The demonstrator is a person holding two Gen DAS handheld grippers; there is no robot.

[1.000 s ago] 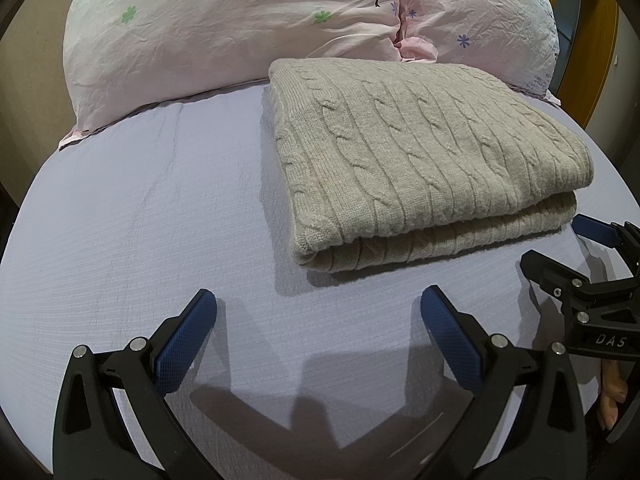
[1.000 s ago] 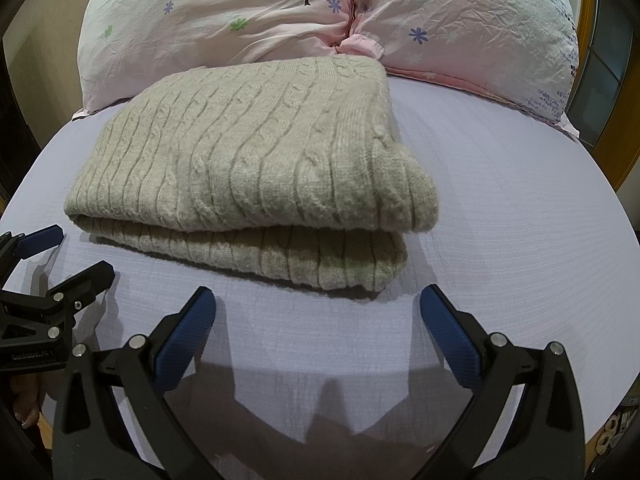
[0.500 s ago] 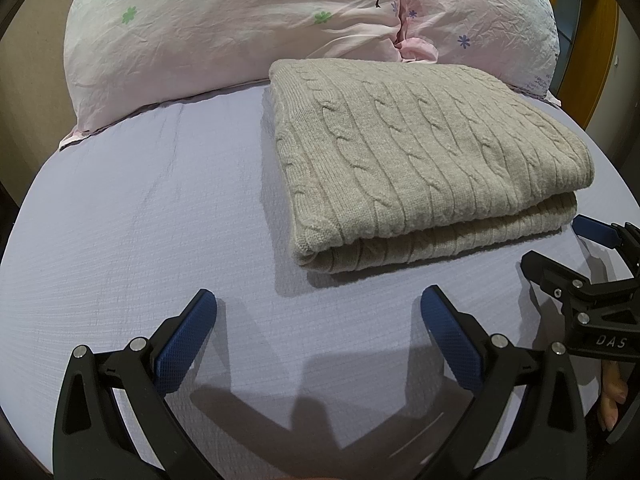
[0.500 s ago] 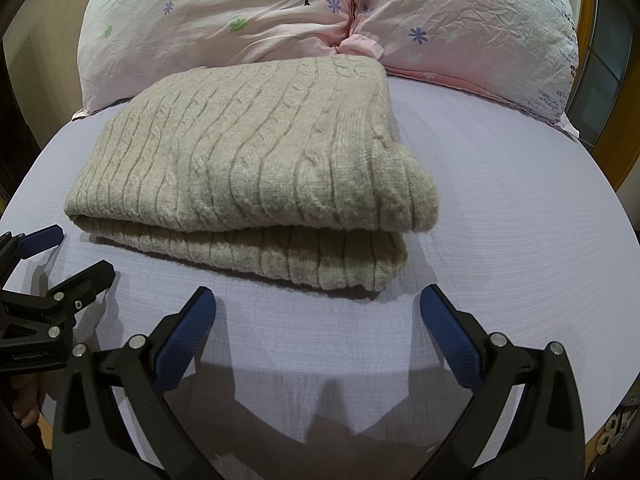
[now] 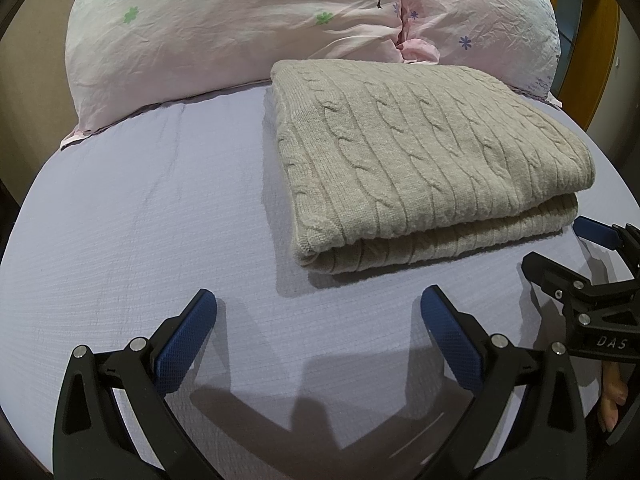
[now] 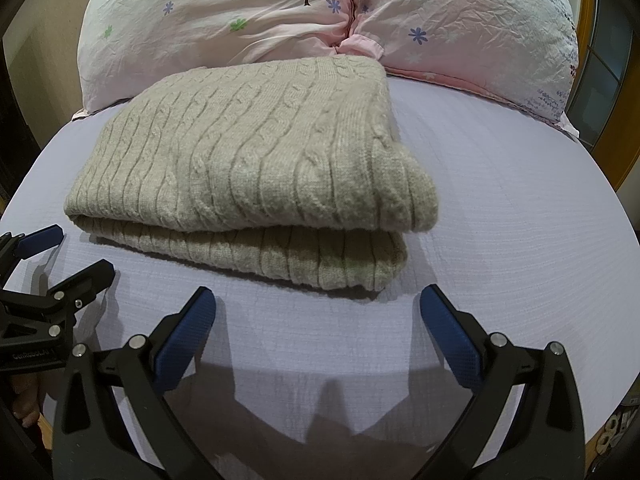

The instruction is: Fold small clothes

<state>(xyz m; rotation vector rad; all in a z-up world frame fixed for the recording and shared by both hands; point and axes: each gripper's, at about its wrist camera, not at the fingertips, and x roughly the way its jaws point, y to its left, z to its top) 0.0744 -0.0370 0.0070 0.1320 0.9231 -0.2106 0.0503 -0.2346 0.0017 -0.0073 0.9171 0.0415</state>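
Sweater (image 5: 424, 160), beige cable-knit, lies folded double on the lavender sheet (image 5: 140, 216), just before the pink pillows (image 5: 240, 24). It looks soft, thick and floppy; best pinched at a near corner. Left gripper (image 5: 318, 320) and right gripper (image 6: 318, 320) hover before it, fingers spread wide, holding nothing. A wooden door frame (image 5: 592, 40) stands beyond.

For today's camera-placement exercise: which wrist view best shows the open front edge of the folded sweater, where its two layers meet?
The right wrist view: the folded sweater sits centred, and its front edge shows both layers across nearly the whole width. The left wrist view shows the sweater off to the right, mostly its top and left side, with the front edge running obliquely toward the right gripper.
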